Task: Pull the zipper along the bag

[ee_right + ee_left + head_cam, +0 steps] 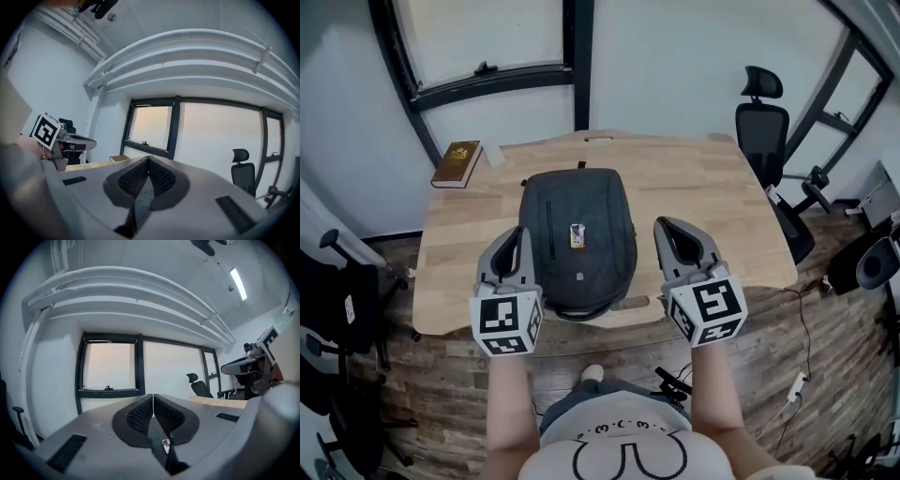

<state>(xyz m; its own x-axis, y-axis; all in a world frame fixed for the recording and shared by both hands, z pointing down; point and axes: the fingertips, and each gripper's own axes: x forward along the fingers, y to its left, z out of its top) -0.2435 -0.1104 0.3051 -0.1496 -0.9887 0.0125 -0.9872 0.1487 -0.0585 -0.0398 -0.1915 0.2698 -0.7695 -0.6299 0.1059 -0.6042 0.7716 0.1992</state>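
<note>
A dark grey backpack (578, 244) lies flat on the wooden table (703, 178), with a small yellow and white tag on its front. My left gripper (521, 234) hovers just left of the bag, and my right gripper (664, 225) just right of it. Neither touches the bag. In the left gripper view the left gripper (153, 397) has its jaws pressed together with nothing between them. The right gripper (148, 159) looks the same in its own view. Both gripper cameras look level at the window wall, so the bag and its zipper are hidden from them.
A brown book (457, 163) lies at the table's far left corner. A black office chair (763, 122) stands past the far right corner, and another black chair (337, 300) stands to the left of the table. Cables lie on the floor at the right.
</note>
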